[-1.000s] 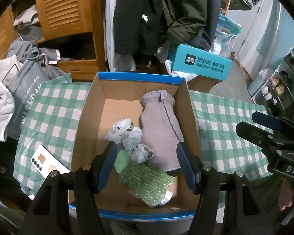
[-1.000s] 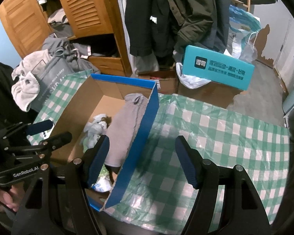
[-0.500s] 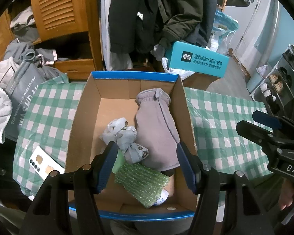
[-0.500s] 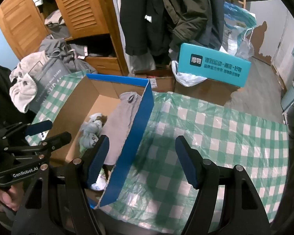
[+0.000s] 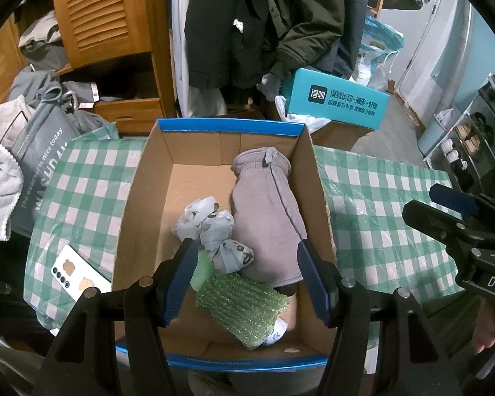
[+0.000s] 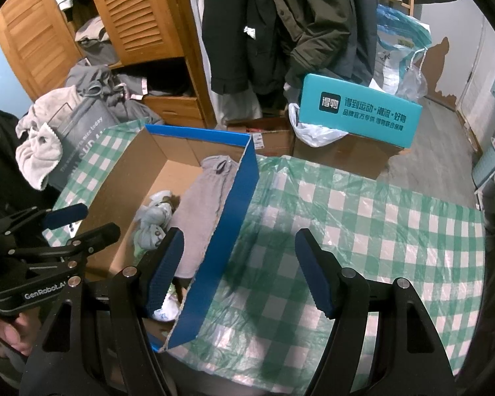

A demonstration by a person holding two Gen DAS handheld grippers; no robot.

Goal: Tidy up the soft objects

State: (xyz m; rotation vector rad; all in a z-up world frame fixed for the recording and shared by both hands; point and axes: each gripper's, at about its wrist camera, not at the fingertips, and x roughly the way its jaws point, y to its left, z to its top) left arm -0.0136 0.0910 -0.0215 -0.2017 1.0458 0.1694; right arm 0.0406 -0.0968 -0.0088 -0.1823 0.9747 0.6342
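An open cardboard box (image 5: 138, 198) with blue rims sits on the green checked tablecloth (image 5: 82, 178). Inside lie a grey mitt (image 5: 267, 211), a knotted pale blue-grey cloth (image 5: 214, 231) and a green scrubby pad (image 5: 244, 303) over a light green piece. My left gripper (image 5: 246, 274) hovers above the box's near half, open and holding nothing. My right gripper (image 6: 239, 265) is open and empty above the box's blue right wall (image 6: 227, 224); the mitt (image 6: 201, 204) and the knotted cloth (image 6: 155, 221) show left of that wall.
A white phone (image 5: 79, 277) lies on the cloth left of the box. A grey bag (image 5: 39, 161) and towels pile at the left. Behind stand a wooden wardrobe (image 5: 105, 16), hanging coats (image 5: 264, 23) and a teal box (image 5: 336, 102). A shoe rack (image 5: 472, 132) is at right.
Both views have drifted slightly, so the box sits a little lower and more centred in the left wrist view. The objects in the box and both jaws are as before.
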